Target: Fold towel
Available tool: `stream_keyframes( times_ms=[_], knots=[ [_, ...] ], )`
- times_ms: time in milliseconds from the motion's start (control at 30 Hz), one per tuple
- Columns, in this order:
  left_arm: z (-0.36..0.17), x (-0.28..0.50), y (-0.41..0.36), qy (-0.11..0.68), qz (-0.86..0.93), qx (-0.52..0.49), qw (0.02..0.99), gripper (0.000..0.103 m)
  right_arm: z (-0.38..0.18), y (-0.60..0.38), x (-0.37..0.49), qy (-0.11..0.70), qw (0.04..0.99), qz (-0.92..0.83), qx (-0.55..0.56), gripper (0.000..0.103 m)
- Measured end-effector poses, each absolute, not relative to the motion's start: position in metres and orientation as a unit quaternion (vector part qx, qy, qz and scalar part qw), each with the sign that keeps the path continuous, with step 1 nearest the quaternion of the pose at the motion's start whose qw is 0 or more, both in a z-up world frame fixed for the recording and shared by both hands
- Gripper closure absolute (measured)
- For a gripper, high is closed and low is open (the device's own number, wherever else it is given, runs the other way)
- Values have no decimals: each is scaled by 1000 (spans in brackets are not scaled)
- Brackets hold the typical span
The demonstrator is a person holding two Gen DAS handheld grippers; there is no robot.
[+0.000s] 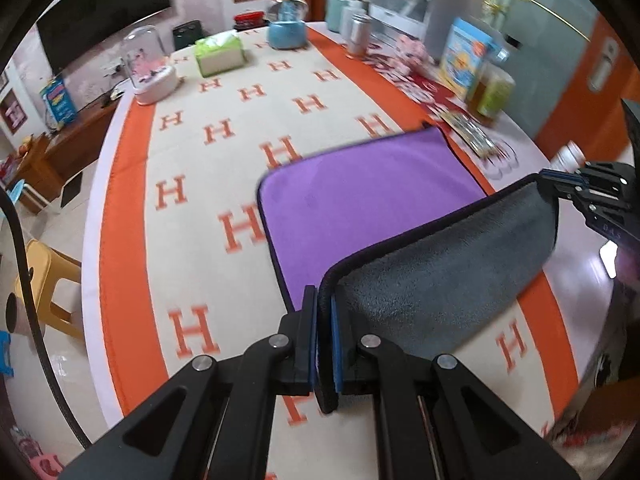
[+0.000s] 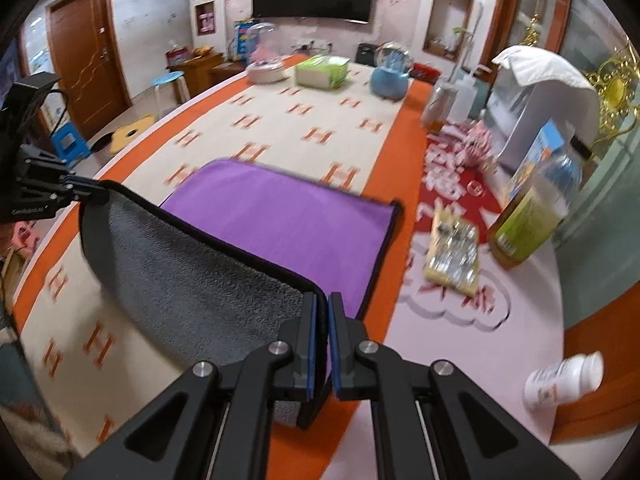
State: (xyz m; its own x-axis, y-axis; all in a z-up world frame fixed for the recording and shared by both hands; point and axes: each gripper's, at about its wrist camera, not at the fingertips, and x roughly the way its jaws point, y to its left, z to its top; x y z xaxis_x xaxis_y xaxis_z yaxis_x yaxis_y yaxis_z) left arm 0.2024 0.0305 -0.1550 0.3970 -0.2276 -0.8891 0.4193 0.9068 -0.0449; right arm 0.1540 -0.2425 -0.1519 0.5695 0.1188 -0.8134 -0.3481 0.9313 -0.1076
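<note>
The towel (image 1: 372,196) is purple on one face and grey on the other, with a dark hem. It lies on the orange and cream H-pattern tablecloth (image 1: 224,128). Its near edge is lifted and curled over, grey side (image 1: 452,280) showing. My left gripper (image 1: 324,312) is shut on the near left corner. My right gripper (image 2: 322,312) is shut on the near right corner of the towel (image 2: 280,216). Each gripper shows in the other's view, the right gripper (image 1: 560,180) at the far right and the left gripper (image 2: 90,192) at the far left.
A tissue box (image 1: 219,54), a glass dome (image 1: 149,68) and a blue pot (image 1: 286,30) stand at the table's far end. Bottles (image 2: 528,220), a snack pack (image 2: 454,256), a white pill bottle (image 2: 564,380) and boxes crowd the right side. Stools stand on the floor to the left.
</note>
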Motion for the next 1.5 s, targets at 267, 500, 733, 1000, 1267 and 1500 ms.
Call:
stream_keyframes(
  times_ms=[267, 500, 733, 1000, 1267, 1500],
  knots=[
    [-158, 266, 20, 499, -148, 99, 848, 99, -158, -234, 218, 434, 886, 84, -141, 98],
    [-174, 311, 11, 498, -116, 98, 853, 99, -174, -234, 262, 442, 884, 59, -143, 98],
    [-199, 337, 5, 514, -99, 100, 846, 98, -195, -230, 287, 460, 874, 47, -151, 97],
    [-218, 352, 9, 525, -68, 94, 843, 67, -213, -239, 302, 490, 862, 19, -128, 82],
    [-211, 347, 15, 517, -45, 81, 851, 27, -204, -241, 289, 488, 867, 14, -97, 67],
    [-194, 329, 13, 509, -51, 65, 857, 20, -186, -226, 269, 478, 874, 29, -86, 67]
  ],
)
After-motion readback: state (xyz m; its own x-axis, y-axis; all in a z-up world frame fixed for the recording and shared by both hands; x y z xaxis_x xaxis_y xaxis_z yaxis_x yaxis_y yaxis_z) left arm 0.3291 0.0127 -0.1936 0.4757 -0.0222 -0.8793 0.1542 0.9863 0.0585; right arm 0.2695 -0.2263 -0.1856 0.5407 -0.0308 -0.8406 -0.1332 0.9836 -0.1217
